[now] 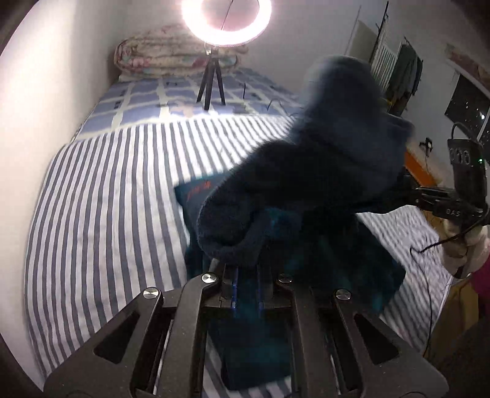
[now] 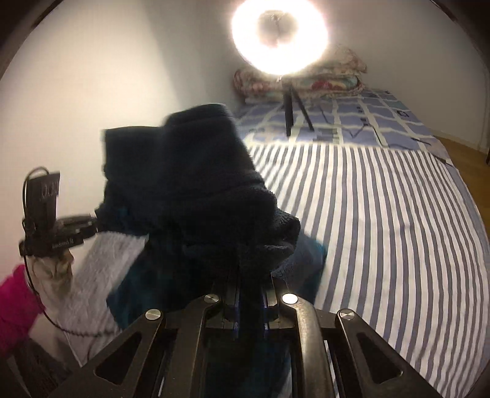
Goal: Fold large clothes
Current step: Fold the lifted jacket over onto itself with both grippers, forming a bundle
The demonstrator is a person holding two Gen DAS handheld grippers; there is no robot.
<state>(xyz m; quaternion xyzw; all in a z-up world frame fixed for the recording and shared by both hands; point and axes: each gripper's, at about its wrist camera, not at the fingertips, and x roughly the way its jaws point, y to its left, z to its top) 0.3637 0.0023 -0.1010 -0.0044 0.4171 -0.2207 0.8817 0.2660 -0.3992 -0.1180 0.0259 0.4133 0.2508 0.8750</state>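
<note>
1. We see one bed (image 1: 101,196), the largest thing in view, covered by one blue-and-white striped sheet (image 2: 382,232); one checked blue sheet (image 1: 147,98) covers the far end.
2. We hold one dark navy fleece garment (image 1: 330,171) lifted above the striped sheet, bunched and blurred, its lower teal part hanging down to the bed. In the right wrist view the same garment (image 2: 196,189) rises straight ahead of the fingers and hides the middle of the picture.
3. One folded floral quilt (image 1: 171,55) lies against the far wall, at the end of the checked sheet.
4. One ring light (image 1: 226,18) glows on one small black tripod (image 1: 211,88) that stands on the checked sheet, just in front of the quilt.
5. Our two claws both pinch the garment. The left gripper (image 1: 245,269) has its fingers pressed nearly together on a fleece edge that bulges right above the tips. The right gripper (image 2: 251,287) is likewise closed on fabric, with the cloth piled over its tips.
6. In the left wrist view the right gripper (image 1: 428,196) shows at the far right, clamped to the garment's other side; in the right wrist view the left gripper (image 2: 92,226) shows at the far left, doing the same.
7. One pink sleeve (image 2: 15,309) shows by the left gripper.
</note>
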